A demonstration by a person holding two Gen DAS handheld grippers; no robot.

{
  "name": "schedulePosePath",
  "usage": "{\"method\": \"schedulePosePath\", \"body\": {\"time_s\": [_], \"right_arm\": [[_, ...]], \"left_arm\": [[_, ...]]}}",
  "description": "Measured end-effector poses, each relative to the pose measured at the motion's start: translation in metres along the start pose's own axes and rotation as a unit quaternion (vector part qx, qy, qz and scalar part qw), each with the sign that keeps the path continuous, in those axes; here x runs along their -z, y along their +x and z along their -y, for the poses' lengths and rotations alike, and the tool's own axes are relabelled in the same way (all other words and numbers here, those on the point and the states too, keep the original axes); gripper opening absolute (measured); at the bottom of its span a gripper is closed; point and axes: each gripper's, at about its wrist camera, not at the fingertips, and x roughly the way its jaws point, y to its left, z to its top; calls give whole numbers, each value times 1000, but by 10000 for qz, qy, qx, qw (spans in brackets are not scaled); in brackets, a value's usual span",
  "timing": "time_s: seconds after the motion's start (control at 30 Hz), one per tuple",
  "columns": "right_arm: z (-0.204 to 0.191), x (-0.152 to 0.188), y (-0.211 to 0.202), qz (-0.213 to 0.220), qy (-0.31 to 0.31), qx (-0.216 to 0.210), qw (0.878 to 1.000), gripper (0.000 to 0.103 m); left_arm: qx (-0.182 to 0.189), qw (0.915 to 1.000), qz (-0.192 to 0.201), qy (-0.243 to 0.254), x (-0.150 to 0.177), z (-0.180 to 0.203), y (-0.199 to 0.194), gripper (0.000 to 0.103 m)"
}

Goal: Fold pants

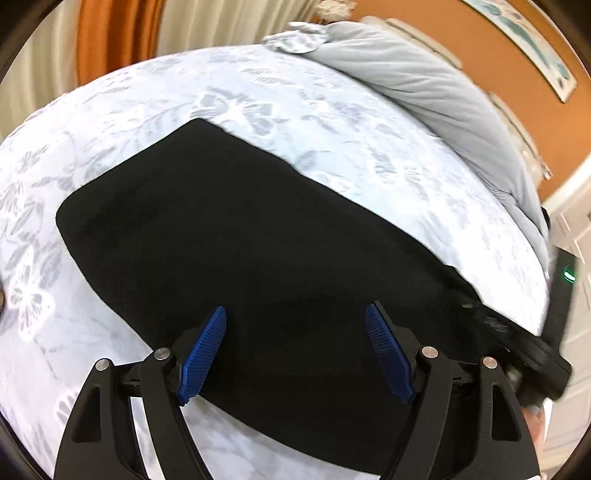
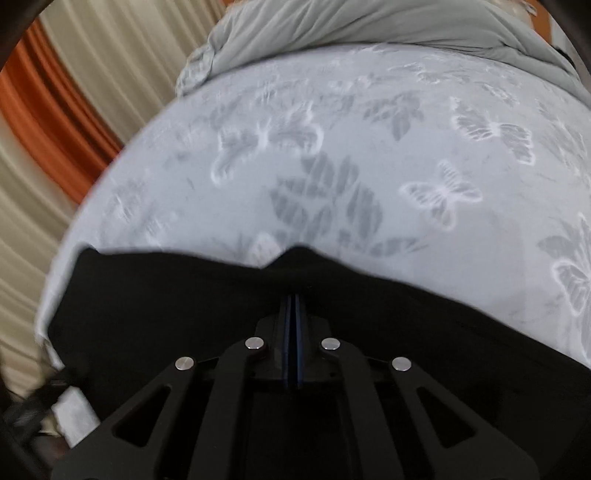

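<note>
Black pants (image 1: pixel 229 229) lie flat in a long band across a pale bed sheet printed with butterflies (image 1: pixel 332 122). Over the near edge of the fabric my left gripper (image 1: pixel 296 308) stands open, and its blue pads (image 1: pixel 207 350) hold nothing. In the right wrist view the pants (image 2: pixel 166 295) run across the lower frame. My right gripper (image 2: pixel 294 297) is shut there, blue pads pressed together on the far edge of the fabric. That edge is pulled up into a small peak just beyond the fingertips. Where the pants end to the left is blurred.
A grey rolled duvet (image 1: pixel 424 85) lies along the far side of the bed, also in the right wrist view (image 2: pixel 369 22). Orange and cream curtains (image 1: pixel 110 33) hang behind. An orange wall with a framed picture (image 1: pixel 535 48) and white woodwork (image 1: pixel 576 221) stand at the right.
</note>
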Motion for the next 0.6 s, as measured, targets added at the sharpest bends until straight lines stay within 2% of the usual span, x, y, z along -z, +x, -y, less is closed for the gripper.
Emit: {"method": "schedulePosePath", "body": {"time_s": [0.07,0.13,0.17,0.2,0.27,0.33,0.43,0.5,0.53,0.6], "right_arm": [[13,0,-46,431,146,-105,9989,5],[46,16,-100,843,320,82,9959,20],[61,26,-120,969,451,223,9940,49],[85,44,-145,1175,658,461,9898,72],[124,83,-182,1420,982,929,9806,73],[156,125,-207,1571,1252,1183,9724,73],[187,177,-227,1830,1574,1074,9645,72],[185,194,-226,1943,1532,947,9643,72],[173,189,-221,1812,1269,856,9715,72],[137,179,-215,1721,473,728,9812,72]], "left_arm": [[62,9998,-16,-186,-2,-10,0,75],[148,9996,-9,-252,-2,-14,-3,75],[171,9996,15,-236,-1,-12,-5,75],[194,9997,49,-171,0,-9,-6,75],[259,9996,52,23,3,-1,-8,75],[306,9992,44,252,6,14,-5,75],[720,9949,-135,689,25,38,-5,75],[1045,9888,-302,1025,39,54,-6,75],[1131,9852,-301,1253,49,66,-8,75],[1046,9829,-150,1510,61,78,-11,76]]}}
